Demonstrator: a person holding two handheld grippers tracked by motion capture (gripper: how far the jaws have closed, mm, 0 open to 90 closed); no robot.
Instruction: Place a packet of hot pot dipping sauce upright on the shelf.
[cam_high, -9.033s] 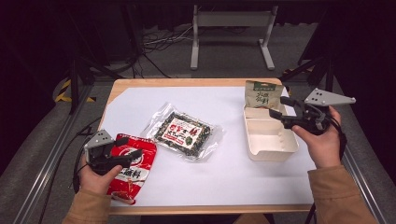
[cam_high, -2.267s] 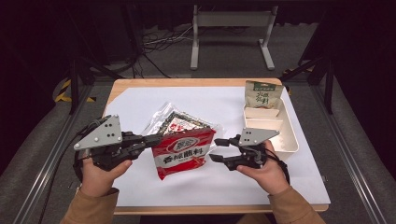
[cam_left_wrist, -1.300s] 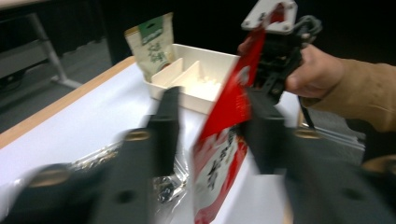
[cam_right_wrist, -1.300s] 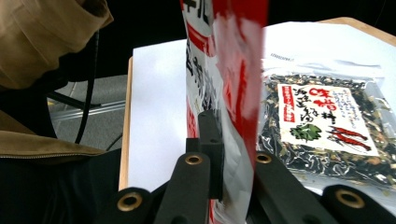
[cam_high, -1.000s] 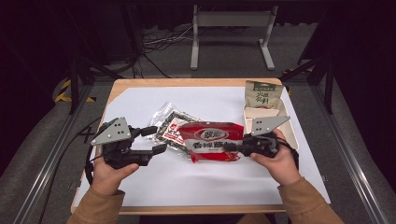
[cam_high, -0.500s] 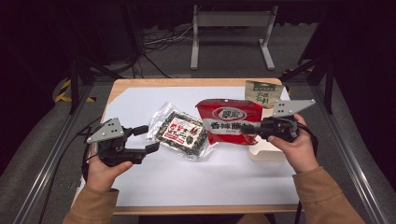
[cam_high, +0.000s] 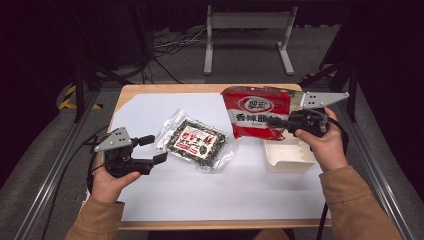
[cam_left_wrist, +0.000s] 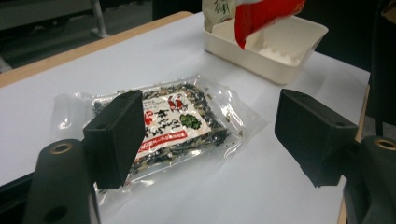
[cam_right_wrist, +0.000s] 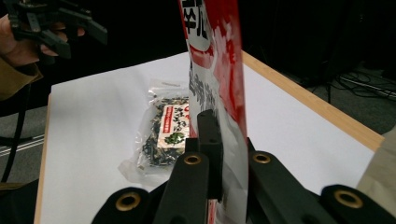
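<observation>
Observing, left to right across the counter (cam_high: 150, 102):

Left tongs (cam_high: 150, 150): held low over the white sheet at the counter's left side, jaws spread wide apart with nothing between them; the left gripper view shows both black jaws parted over the sheet.

Clear packet (cam_high: 196, 140): flat on the sheet near the counter's middle, just beside the left tongs and apart from them; dark flakes inside, red and white label on top. Seen between the parted jaws in the left gripper view (cam_left_wrist: 173, 122).

Red packet (cam_high: 256, 111): lifted off the counter at the right, hanging above the near end of the tray, printed face toward the high camera. In the right gripper view (cam_right_wrist: 217, 79) it stands edge-on between the jaws.

Right tongs (cam_high: 274, 121): clamped on the red packet's right edge, jaws pressed against the film.

White tray (cam_high: 285, 156): on the counter's right side, under the red packet's lower edge.

Green-labelled packet (cam_left_wrist: 219, 7): just behind the tray's far end.
</observation>
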